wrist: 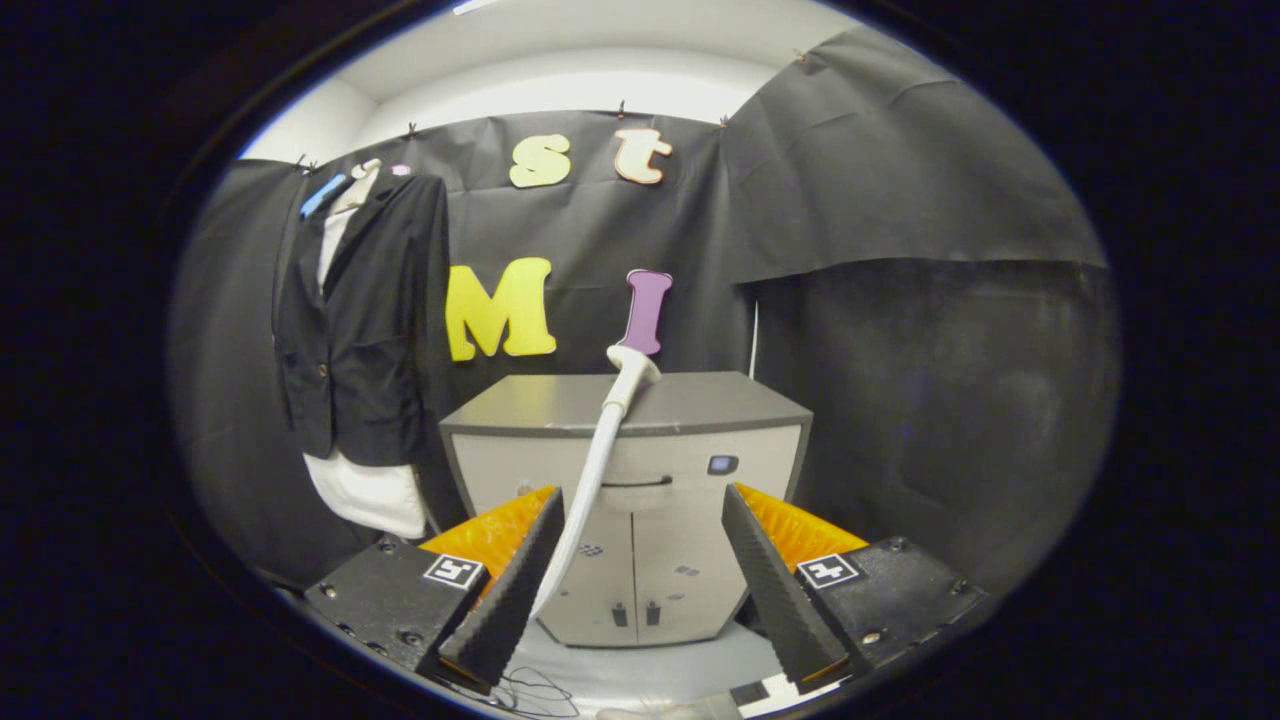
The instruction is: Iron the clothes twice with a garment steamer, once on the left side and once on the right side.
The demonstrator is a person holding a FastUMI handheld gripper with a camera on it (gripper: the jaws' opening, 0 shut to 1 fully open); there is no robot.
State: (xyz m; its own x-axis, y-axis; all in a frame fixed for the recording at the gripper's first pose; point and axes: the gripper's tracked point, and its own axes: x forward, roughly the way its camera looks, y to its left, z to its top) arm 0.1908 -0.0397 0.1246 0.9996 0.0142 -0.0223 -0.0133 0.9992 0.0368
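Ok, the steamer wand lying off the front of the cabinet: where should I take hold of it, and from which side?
Probably grip the steamer wand on its straight white shaft, just below the head resting on the cabinet. Come straight in from the front. The shaft slants down past the cabinet's face between the open tool fingers, close beside one finger, so shift sideways to centre it first.

Grey cabinet (640, 470), black cloth wall (900, 200)
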